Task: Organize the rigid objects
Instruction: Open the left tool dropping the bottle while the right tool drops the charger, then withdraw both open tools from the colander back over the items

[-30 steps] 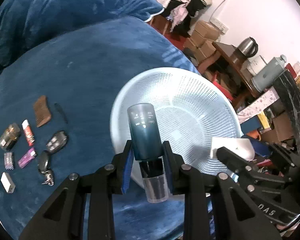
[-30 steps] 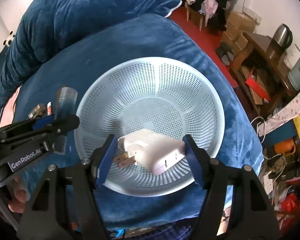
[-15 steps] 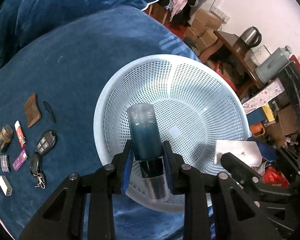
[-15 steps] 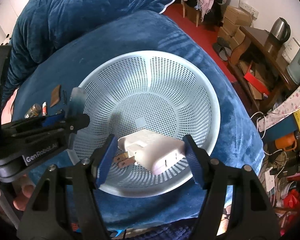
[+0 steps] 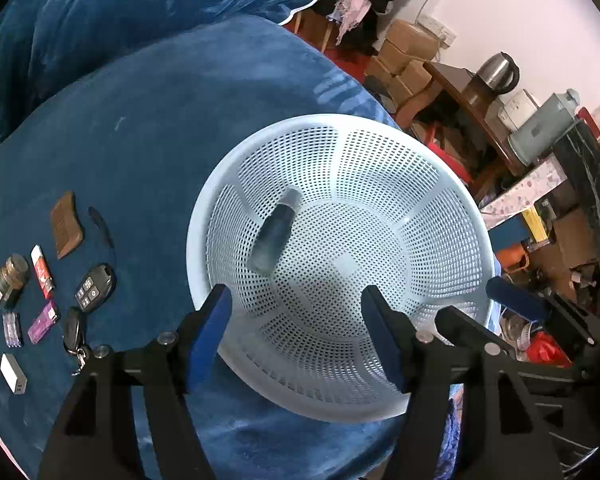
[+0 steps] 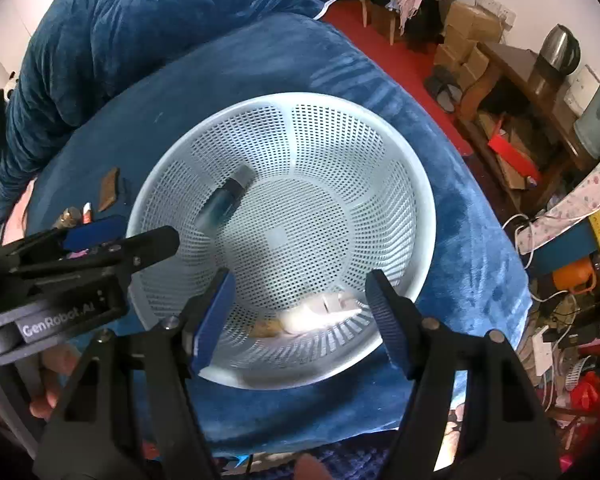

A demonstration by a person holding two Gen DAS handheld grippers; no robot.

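Note:
A pale blue perforated basket (image 5: pixel 194 248) (image 6: pixel 426 200) sits on the blue blanket. A dark teal bottle (image 5: pixel 274 236) (image 6: pixel 224 200) lies blurred on its inner left wall. Above the basket's near rim my left gripper (image 5: pixel 296 300) (image 6: pixel 150 229) has its jaws opening, and nothing is between them. A white plug adapter (image 6: pixel 324 314) shows blurred low on the basket's near wall, clear of both pads. My right gripper (image 6: pixel 300 284) (image 5: pixel 466 298) hangs open over it.
Left of the basket lie a wooden comb (image 5: pixel 66 230), a red tube (image 5: pixel 42 270), a small jar (image 5: pixel 10 284), two car keys (image 5: pixel 96 286), a purple stick (image 5: pixel 42 326) and a white block (image 5: pixel 14 372). A bunched duvet (image 6: pixel 140 20) lies behind; boxes and furniture crowd the right.
The left jaws spread and the bottle dropped from them into the basket. The white plug left the right jaws and fell onto the basket's near wall. Neither hand has shifted noticeably.

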